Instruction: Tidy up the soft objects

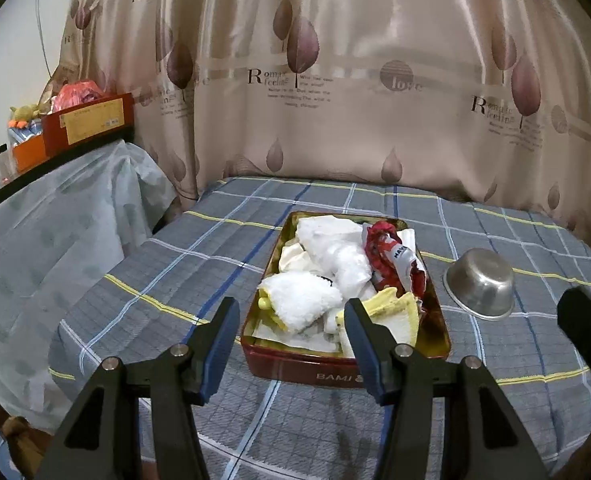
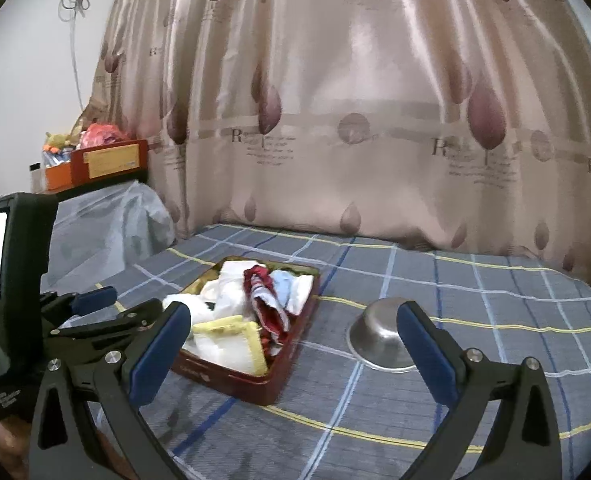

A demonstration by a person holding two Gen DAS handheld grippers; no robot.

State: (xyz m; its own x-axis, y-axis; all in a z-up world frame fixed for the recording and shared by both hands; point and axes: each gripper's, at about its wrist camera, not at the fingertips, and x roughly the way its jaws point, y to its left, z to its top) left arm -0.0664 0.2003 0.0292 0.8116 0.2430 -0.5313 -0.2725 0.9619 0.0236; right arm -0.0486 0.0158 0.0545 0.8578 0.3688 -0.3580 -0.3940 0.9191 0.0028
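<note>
Curtain (image 1: 335, 80), tan satin with leaf print, hangs behind the bed's far edge. Bed (image 1: 175, 272) has a grey plaid sheet with yellow and blue lines. Off its left edge, a pale cover (image 1: 55, 220) is draped over something; above that a shelf carries a red box (image 1: 89, 124) and an orange box (image 1: 27, 156) with clutter.

Tin (image 1: 347, 374), red, rectangular, open, sits mid-bed toward the near edge. It holds the soft items: white fluffy cloth (image 1: 299, 300) at the near left, white plastic-like bundle (image 1: 335, 248) in the middle, red printed wrapper (image 1: 391, 260) along the right wall, yellow-edged cloth (image 1: 395, 312) at the near right corner. All lie inside the tin; the pile rises above the rim.

Steel bowl (image 1: 479, 284) stands on the sheet just right of the tin, apart from it and tilted, with its near rim down.

Left gripper (image 1: 291, 344) hovers at the tin's near edge, fingers apart, nothing between them, the right finger overlapping the yellow-edged cloth in view; contact cannot be told. Right gripper (image 2: 295, 356) is over the near right of the bed, fingers spread wide and empty, framing tin corner and bowl. Left gripper's body with a lit screen shows at the left of the right wrist view.
</note>
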